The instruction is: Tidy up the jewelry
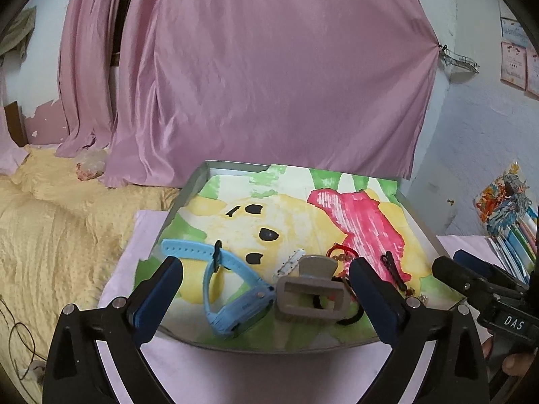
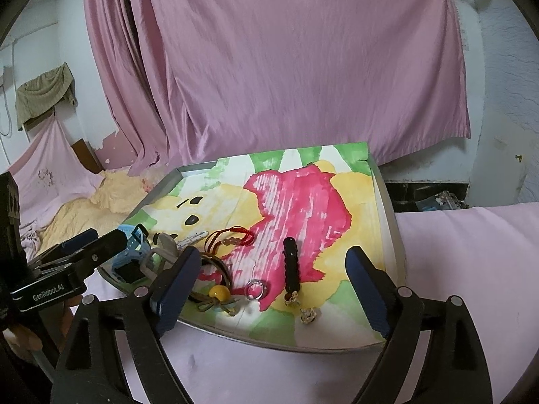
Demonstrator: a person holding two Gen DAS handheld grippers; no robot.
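A shallow grey metal tray (image 2: 392, 208), lined with a painted paper sheet, sits on a pink-covered tabletop (image 2: 471, 269). Jewelry is bunched at its near edge: blue plastic watch (image 1: 235, 303), grey hair clip (image 1: 310, 294), red cord bracelet (image 2: 232, 235), black beaded strand (image 2: 290, 266), clear ring (image 2: 256, 289). Left claw (image 1: 266, 299) and right claw (image 2: 274, 289) both hover spread apart and empty, apparently poised to pick something up.

Left gripper (image 1: 266, 289), right gripper (image 2: 273, 286): black frames, blue pads.
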